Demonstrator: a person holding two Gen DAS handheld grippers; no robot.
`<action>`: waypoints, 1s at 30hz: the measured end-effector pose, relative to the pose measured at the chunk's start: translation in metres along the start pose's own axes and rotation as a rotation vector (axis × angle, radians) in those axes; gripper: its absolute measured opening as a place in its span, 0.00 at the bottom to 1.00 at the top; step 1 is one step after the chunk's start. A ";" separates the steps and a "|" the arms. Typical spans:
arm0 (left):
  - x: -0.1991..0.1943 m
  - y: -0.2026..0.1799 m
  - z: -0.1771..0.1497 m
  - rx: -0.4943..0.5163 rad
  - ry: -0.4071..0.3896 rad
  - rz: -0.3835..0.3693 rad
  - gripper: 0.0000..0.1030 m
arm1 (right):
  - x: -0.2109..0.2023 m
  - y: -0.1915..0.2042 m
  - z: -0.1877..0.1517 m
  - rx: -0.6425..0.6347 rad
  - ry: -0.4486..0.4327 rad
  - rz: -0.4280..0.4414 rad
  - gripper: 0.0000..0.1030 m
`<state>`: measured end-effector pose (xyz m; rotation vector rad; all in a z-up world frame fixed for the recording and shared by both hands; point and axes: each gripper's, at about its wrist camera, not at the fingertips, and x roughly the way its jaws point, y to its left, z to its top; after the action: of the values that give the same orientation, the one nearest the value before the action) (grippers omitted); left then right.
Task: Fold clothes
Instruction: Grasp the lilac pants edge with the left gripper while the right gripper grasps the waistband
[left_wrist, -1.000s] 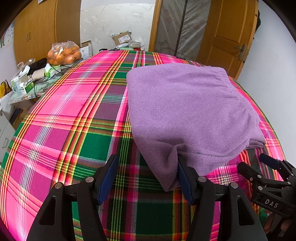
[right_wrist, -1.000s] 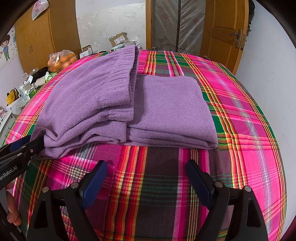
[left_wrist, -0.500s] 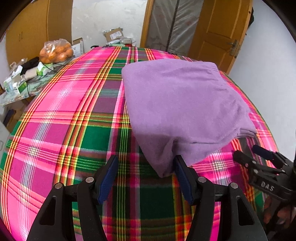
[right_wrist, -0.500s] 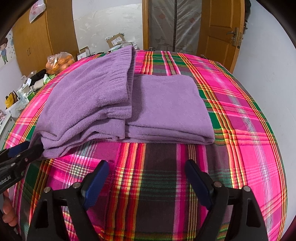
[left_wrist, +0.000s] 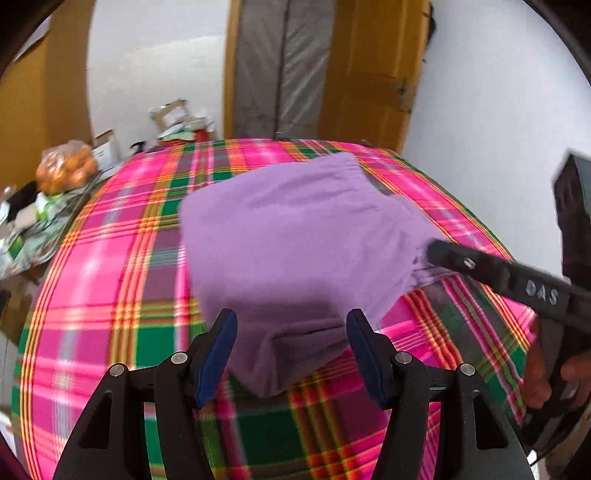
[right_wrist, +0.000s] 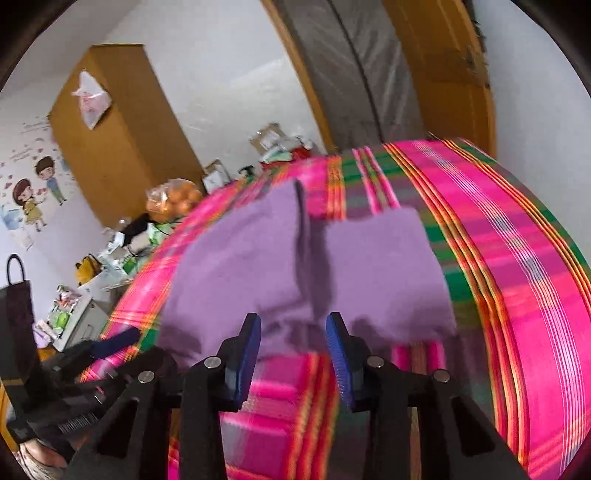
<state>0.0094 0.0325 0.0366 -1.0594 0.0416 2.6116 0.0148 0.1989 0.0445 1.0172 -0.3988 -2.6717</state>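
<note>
Centre frame, the folded purple fleece garment (left_wrist: 295, 243) lies on the pink plaid bed cover (left_wrist: 110, 280); your left tool (left_wrist: 291, 358) and right tool (right_wrist: 293, 354) gape, straddling its near edge, holding nothing. Judged step: gripping that edge.

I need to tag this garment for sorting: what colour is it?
Plain purple garment, with no pattern; it shows best in the left wrist view.

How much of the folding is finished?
Mostly done: the purple garment lies folded in layers on the plaid blanket. In hand: the left gripper, jaws open, straddles its near corner; the right gripper sits at its side edge. Left: probably one more fold or a tidy-up.
</note>
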 end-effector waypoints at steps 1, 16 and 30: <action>0.002 -0.002 0.002 0.008 0.003 -0.001 0.62 | 0.001 0.001 0.003 -0.001 -0.001 0.009 0.37; 0.012 -0.006 0.018 0.018 0.010 -0.109 0.62 | 0.018 0.024 0.042 -0.019 -0.020 0.150 0.26; 0.032 0.022 0.045 -0.086 0.023 -0.039 0.37 | 0.037 0.059 0.055 -0.030 0.046 0.360 0.26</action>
<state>-0.0492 0.0270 0.0447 -1.1079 -0.0854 2.5866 -0.0412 0.1406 0.0815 0.8993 -0.4805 -2.3234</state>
